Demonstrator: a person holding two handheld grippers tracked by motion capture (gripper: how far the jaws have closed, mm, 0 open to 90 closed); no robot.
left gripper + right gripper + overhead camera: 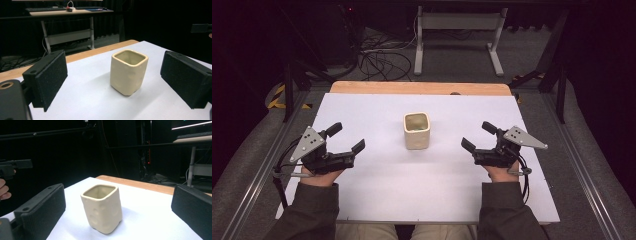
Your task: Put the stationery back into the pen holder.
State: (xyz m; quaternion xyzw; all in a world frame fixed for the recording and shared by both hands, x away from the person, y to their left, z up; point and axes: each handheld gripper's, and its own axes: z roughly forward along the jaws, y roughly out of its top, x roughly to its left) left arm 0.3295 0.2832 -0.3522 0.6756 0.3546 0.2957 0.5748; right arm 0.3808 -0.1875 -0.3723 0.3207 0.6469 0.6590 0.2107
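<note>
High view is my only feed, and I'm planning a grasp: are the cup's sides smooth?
Observer: No. The right gripper view shows shallow round dimples on the cup side facing it.
Operator: And the side facing the left gripper?
Observer: That side looks nearly smooth in the left gripper view.
Operator: Is the cup lined up for it?
Observer: Yes. In that view the cup stands between the open fingers, apart from both.

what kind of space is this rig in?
Probably a lab or recording studio: a white-topped table ringed by dark curtains, loose cables on the grey floor, and a desk with equipment. On the table stands a cream cup.
</note>
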